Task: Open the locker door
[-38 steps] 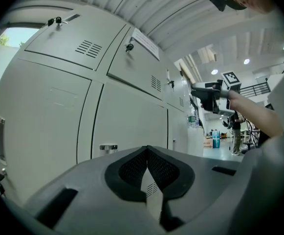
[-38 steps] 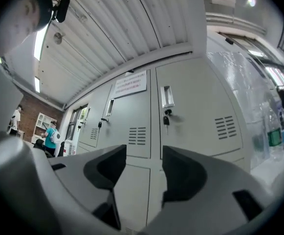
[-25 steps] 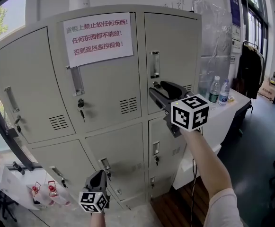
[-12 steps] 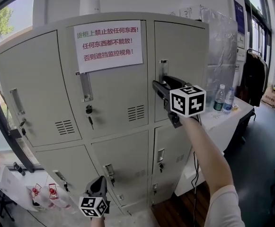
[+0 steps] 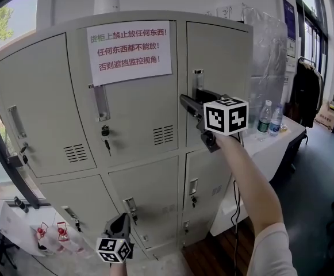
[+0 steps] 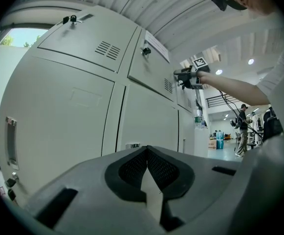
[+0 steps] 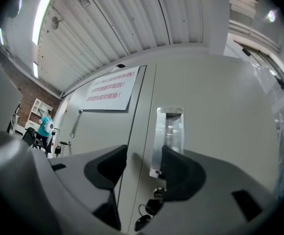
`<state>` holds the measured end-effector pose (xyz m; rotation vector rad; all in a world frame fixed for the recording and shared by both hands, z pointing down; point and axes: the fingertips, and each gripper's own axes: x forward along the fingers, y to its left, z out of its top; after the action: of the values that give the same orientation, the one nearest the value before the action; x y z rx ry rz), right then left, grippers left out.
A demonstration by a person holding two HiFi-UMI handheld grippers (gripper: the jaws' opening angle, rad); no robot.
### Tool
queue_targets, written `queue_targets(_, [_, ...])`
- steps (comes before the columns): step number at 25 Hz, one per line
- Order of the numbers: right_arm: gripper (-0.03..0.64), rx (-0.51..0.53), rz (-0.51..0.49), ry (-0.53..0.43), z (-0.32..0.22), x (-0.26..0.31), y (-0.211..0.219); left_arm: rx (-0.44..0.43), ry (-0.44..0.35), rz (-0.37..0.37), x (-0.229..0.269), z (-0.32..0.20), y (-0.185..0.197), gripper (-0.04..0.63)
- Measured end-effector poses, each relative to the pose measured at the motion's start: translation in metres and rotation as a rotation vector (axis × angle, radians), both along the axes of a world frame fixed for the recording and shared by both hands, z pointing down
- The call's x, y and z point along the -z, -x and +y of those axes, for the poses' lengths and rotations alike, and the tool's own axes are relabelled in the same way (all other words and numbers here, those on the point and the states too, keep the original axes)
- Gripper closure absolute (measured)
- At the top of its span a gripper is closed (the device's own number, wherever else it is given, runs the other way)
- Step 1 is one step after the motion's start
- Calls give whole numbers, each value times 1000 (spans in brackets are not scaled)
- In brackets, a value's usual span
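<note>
Steel handle (image 7: 168,131) is sitting just ahead of the right gripper (image 7: 142,168), whose jaws are spread. It's looking stiff and slick on a light door (image 7: 220,131), so probably pinch its edge firmly. Left gripper (image 6: 146,156) is hanging low, pressed together, empty.

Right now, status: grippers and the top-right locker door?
Right gripper open, aimed at chrome door handle. Left gripper shut, empty, low. Grey metal top-right locker door closed; keys hang below handle.

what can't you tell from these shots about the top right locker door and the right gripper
- Head view: the right gripper covers the lower handle; contact unclear.
- Right gripper view: a jaw hides part of the keys.
- All views: shut doors hide the inside of the locker.
</note>
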<state>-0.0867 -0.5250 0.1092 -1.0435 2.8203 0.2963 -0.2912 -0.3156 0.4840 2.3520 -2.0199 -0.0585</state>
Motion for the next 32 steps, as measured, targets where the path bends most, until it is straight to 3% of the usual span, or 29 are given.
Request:
queue_targets(8, [437,-38,-5,-19,15,0,-18,-22,2,3,-1,0,-11,591])
queue_targets(13, [465,-122,25,-26,19,-4,-34,-49,-1,2,-1,-1,-23,591])
queue_targets(18, [462,-94,-25,19,25,-5,-44,-74,1,5,-2,0,-35,591])
queue_targets(32, [443,-122,-58,-16,59,-6,-85,-159,9,-8,-4,-12,-62,591])
